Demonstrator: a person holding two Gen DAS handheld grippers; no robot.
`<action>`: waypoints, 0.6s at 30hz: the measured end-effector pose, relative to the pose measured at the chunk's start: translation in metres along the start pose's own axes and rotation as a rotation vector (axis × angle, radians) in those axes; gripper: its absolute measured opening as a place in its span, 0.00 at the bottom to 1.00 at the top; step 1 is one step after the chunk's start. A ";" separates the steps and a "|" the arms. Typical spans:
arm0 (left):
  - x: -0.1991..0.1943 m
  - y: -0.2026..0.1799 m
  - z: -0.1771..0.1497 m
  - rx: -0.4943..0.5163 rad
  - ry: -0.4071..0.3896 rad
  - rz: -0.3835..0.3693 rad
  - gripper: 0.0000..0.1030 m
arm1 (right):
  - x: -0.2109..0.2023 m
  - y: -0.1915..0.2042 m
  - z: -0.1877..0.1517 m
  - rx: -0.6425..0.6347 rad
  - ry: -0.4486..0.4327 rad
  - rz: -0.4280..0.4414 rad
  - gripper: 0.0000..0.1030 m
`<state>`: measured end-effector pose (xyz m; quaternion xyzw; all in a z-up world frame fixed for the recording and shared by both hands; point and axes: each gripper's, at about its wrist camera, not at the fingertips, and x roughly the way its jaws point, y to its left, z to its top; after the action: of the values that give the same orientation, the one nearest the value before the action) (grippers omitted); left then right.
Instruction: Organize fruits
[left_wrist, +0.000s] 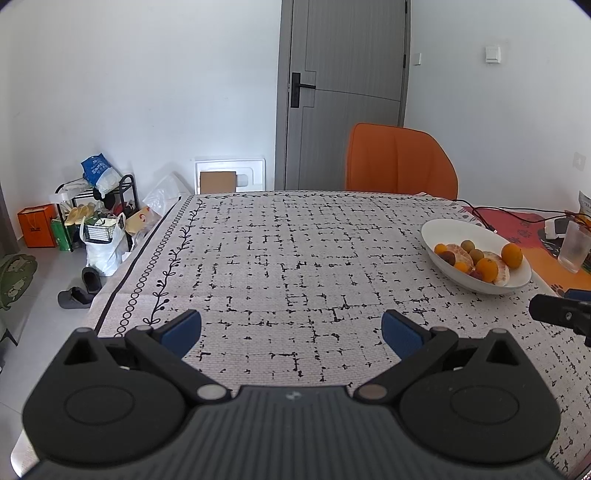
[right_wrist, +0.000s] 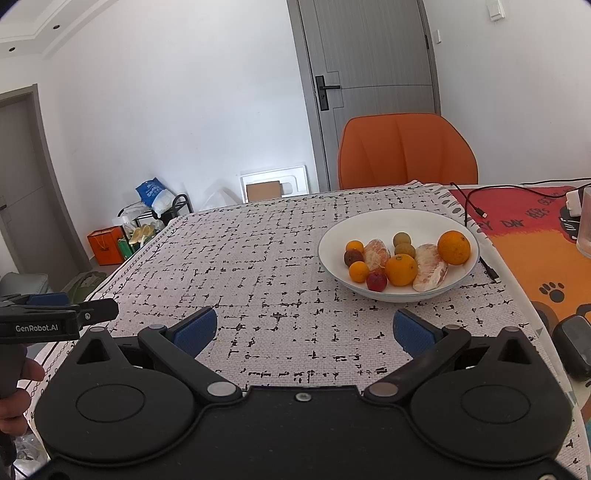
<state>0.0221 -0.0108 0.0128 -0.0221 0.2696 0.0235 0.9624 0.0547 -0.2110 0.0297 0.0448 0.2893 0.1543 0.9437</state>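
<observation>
The fruit sits all together in a white bowl (right_wrist: 399, 225), right of centre in the right wrist view and at the right edge of the left wrist view, resting on the grey patterned tablecloth (right_wrist: 258, 266); the right gripper (right_wrist: 304, 326) hangs low in the frame with its blue pads wide apart and nothing between them, the bowl just beyond and to the right of it; the left gripper (left_wrist: 291, 326) is likewise spread and empty over bare cloth at the lower middle of its own frame, well apart from the bowl; the fruits look light and easy to lift, though they differ in how they will take a squeeze; the big orange (right_wrist: 454, 247) at the right of the bowl and the second orange (right_wrist: 401, 269) in the middle are firm, round and likely to roll, so a hold across the widest part seems safest; the two peeled citrus pieces (right_wrist: 430, 271) are soft and wet-looking and could tear or slip, so a gentle close around the thick middle would suit them; the small greenish-brown fruits (right_wrist: 402, 243) near the back and the little red one (right_wrist: 376, 281) at the front rim are tiny, smooth and packed against their neighbours, so the pads need to come down in the gaps beside them; the bowl itself looks like glazed ceramic, hard, breakable and slippery at the rim.
</observation>
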 end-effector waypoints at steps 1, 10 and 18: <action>0.000 0.000 0.000 -0.001 0.000 0.001 1.00 | 0.000 0.000 0.000 0.000 0.000 0.000 1.00; 0.000 0.003 0.000 0.001 -0.001 0.000 1.00 | 0.000 0.000 0.000 0.000 0.000 0.000 1.00; -0.002 0.002 0.000 0.003 -0.010 -0.002 1.00 | 0.001 0.001 -0.002 -0.002 0.002 0.001 1.00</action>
<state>0.0206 -0.0088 0.0136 -0.0208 0.2648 0.0224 0.9638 0.0539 -0.2096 0.0275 0.0437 0.2899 0.1552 0.9434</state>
